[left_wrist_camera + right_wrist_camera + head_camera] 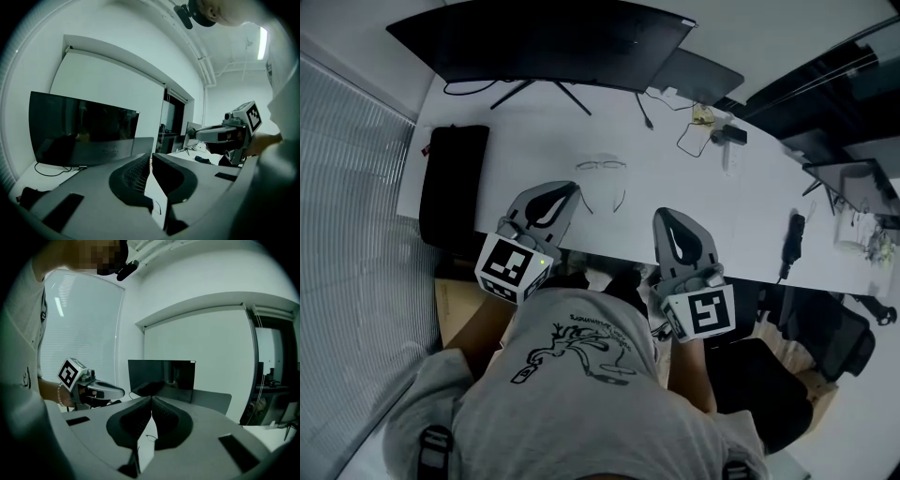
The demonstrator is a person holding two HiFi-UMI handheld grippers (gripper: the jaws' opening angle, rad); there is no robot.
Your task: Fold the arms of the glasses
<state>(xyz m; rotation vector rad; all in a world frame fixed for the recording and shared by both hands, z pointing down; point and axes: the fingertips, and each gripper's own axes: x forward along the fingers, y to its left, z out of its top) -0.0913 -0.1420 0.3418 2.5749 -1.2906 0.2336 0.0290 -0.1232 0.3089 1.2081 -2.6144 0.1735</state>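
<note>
Tongs: left tongs (570,190) and right tongs (666,218) both closed, empty.
Risk: your closed tips may shove the glasses (602,166) at 12 o'clock.

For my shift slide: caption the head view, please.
Both shut, left gripper and right gripper hover at the table edge, short of the unfolded glasses.

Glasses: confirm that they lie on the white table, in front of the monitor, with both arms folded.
No. The head view shows the glasses on the white table in front of the monitor with both arms unfolded, not folded.
</note>
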